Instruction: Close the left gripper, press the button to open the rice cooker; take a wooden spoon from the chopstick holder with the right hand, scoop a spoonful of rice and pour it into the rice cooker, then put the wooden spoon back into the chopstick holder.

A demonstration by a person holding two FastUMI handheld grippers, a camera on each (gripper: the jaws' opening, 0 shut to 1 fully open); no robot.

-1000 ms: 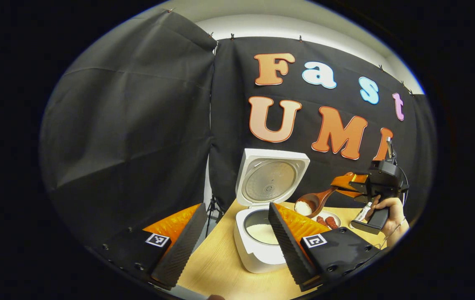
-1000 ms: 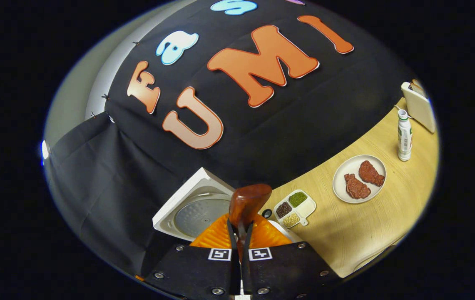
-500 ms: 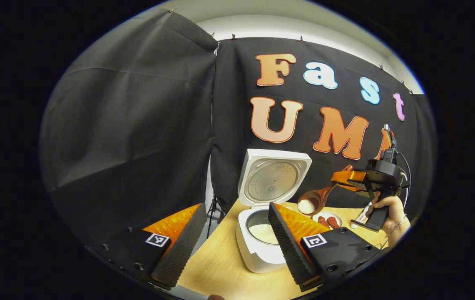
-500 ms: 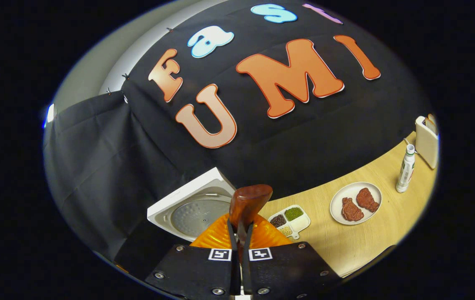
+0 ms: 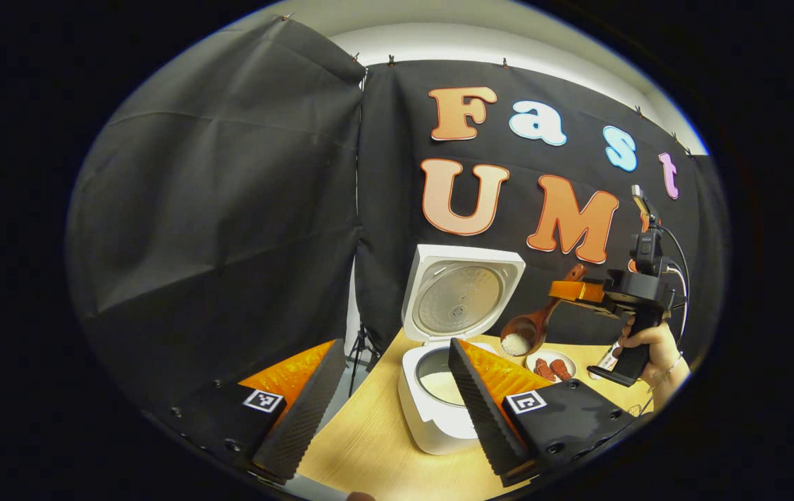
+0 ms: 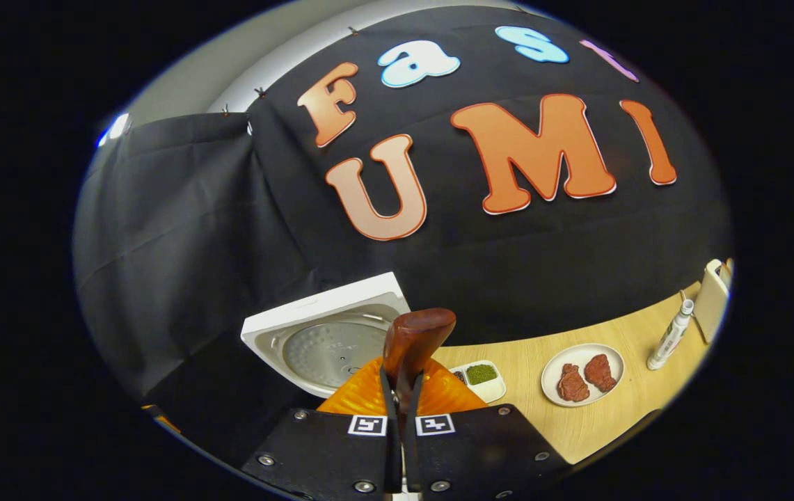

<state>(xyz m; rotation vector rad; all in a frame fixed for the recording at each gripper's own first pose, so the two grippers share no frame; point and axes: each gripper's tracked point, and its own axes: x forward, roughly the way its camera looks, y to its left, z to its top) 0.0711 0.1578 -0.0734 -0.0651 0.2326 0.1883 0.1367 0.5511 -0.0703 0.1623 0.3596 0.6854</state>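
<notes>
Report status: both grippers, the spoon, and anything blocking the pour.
Left gripper open, idle by rice cooker. Right gripper shut on wooden spoon, rice in bowl, right of the pot and above it. Lid up; path clear.

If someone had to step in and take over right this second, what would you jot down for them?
Right tool: shut on the wooden spoon, held in the air to the right of the rice cooker, a scoop of rice in its bowl.
Left tool: open, holding nothing, low in front of the cooker.
Rice cooker: lid up, rice in the pot.
Done: cooker opened, spoon taken, rice scooped.
Left: tip the rice into the pot, then return the spoon to the chopstick holder.
</notes>
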